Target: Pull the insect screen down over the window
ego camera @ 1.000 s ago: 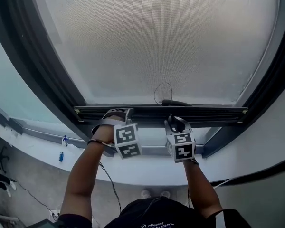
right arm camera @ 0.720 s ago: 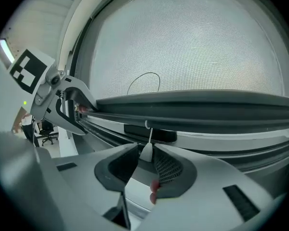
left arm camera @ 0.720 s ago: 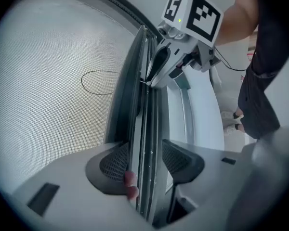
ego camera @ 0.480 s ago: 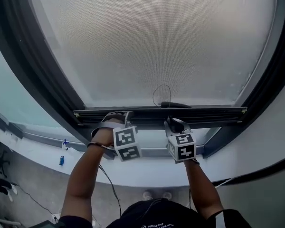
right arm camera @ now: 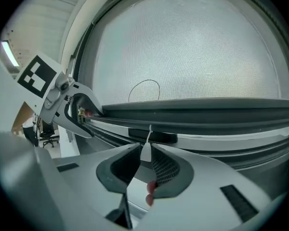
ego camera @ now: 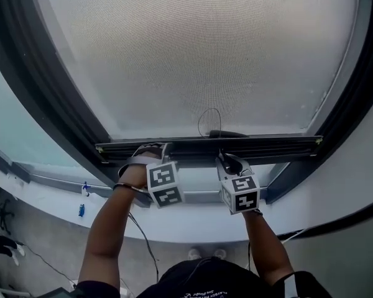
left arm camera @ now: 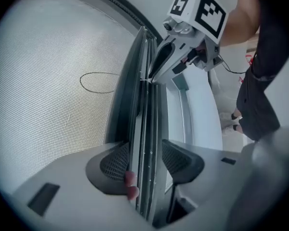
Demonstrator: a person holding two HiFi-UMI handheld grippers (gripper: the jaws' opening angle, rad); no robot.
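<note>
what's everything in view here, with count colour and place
insect screen: 1, pale grey mesh, fills the window opening
bottom bar: 1, dark, along the screen's lower edge
handle: 1, black, on the bar's middle
cord loop: 1, thin black, against the mesh above the handle
pull tab: 1, white, hanging under the bar
window frame: 1, dark, around the screen
sill: 1, white, below the bar
left gripper: 1, grey, clamped on the bottom bar
right gripper: 1, grey, jaws just closing, pinching the pull tab

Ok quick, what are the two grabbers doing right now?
Left gripper: closed on the screen's bottom bar.
Right gripper: jaws have just been closing, now pinching the white pull tab.
</note>
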